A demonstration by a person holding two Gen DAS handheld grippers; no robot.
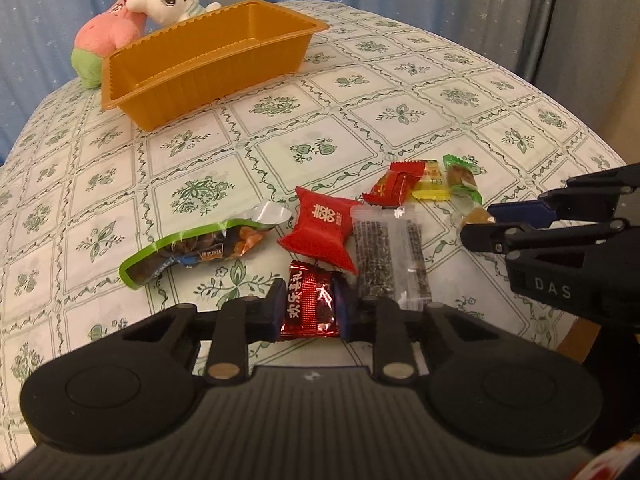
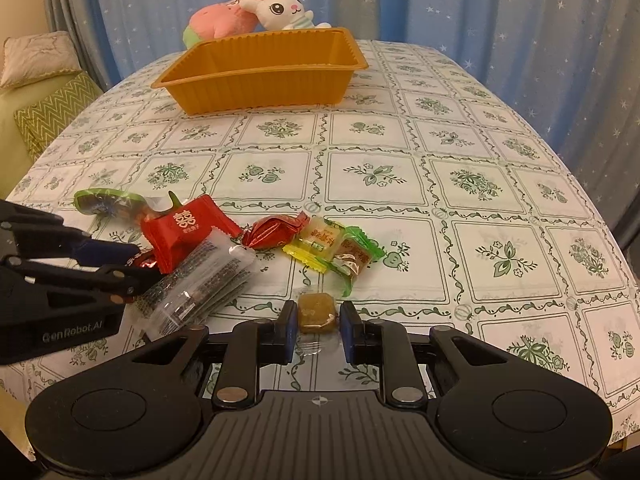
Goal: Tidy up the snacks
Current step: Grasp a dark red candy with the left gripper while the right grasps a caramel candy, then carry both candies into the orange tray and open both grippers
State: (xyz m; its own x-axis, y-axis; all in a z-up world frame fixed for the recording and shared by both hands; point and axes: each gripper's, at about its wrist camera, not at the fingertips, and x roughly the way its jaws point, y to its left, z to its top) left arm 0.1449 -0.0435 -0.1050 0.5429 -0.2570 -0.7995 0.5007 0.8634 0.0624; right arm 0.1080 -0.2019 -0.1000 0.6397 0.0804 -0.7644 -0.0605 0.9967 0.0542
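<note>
My left gripper (image 1: 308,300) is shut on a dark red foil candy (image 1: 306,312) at the near edge of the snack pile. My right gripper (image 2: 319,314) is shut on a brown candy in clear wrap (image 2: 315,310), low over the tablecloth. Each gripper shows in the other's view: the right gripper (image 1: 480,222) at the right, the left gripper (image 2: 144,262) at the left. Between them lie a red pillow packet (image 1: 320,232), a clear sachet of dark strips (image 1: 384,256), a green-rimmed packet (image 1: 192,248), and red (image 2: 276,232), yellow (image 2: 316,244) and green (image 2: 352,260) candies. An orange tray (image 2: 260,88) stands at the back with nothing in it.
Two plush toys, a pink one (image 1: 108,28) and a white rabbit (image 1: 172,0), lie behind the tray. Blue starred curtains hang beyond the table. A cushioned seat (image 2: 48,112) stands past the left table edge. Bare tablecloth (image 2: 360,168) stretches between pile and tray.
</note>
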